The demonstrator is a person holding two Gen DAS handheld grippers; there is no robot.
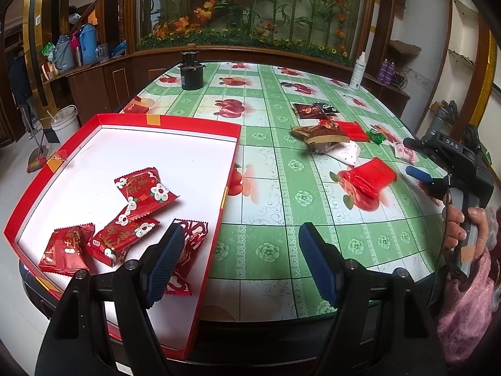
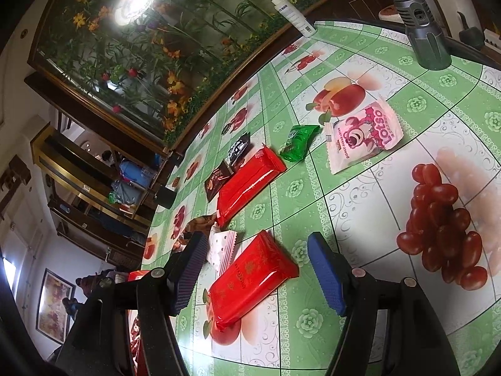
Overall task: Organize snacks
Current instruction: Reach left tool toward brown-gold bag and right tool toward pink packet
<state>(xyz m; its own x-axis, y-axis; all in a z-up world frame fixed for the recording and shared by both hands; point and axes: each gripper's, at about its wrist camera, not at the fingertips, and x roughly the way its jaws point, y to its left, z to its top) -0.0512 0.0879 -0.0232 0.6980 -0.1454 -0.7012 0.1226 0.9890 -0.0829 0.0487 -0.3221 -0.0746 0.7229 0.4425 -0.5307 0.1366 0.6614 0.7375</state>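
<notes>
A red tray [image 1: 233, 144] with a white floor lies at the table's left and holds several red snack packets [image 1: 145, 188]. My left gripper [image 1: 239, 263] is open and empty, over the tray's right edge. A red snack pack [image 1: 368, 177] lies on the green tablecloth, and my right gripper [image 1: 421, 174] is seen just right of it. In the right wrist view my right gripper [image 2: 255, 272] is open, its fingers on either side of that red pack [image 2: 250, 285]. A second red pack [image 2: 247, 185], a green packet [image 2: 297, 142], a pink Lotso packet [image 2: 364, 133] and dark packets [image 2: 230, 164] lie beyond.
A black pot [image 1: 191, 73] and a white spray bottle [image 1: 357, 72] stand at the table's far side. A grey cylindrical object [image 2: 421, 31] stands near the table's right edge. A pile of brown and dark snack packets [image 1: 319, 131] lies mid-table.
</notes>
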